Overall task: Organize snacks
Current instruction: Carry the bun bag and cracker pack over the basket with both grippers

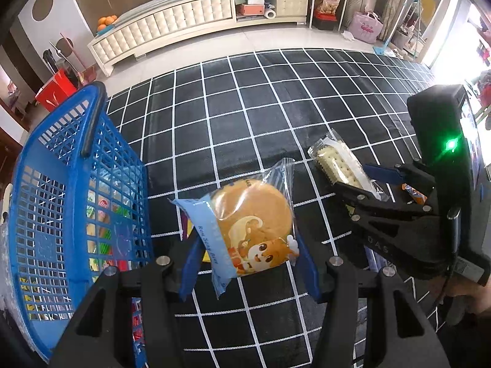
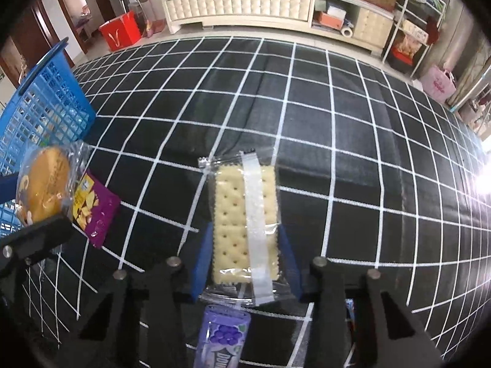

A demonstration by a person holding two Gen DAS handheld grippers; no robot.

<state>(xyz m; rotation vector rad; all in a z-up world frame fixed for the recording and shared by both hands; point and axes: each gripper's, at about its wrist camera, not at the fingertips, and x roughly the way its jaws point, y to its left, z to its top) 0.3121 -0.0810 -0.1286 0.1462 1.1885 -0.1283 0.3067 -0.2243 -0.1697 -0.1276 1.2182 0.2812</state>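
Both hand-held grippers pinch snacks, left [image 1: 245, 263] a bun packet [image 1: 251, 233] beside the basket [image 1: 76, 181] rim, right [image 2: 245, 257] a cracker pack [image 2: 245, 217].

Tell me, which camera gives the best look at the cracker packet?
The right wrist view: the cracker packet lies flat-on and centred, held between the right gripper's blue fingers. The left wrist view shows the packet only edge-on, off at the side.
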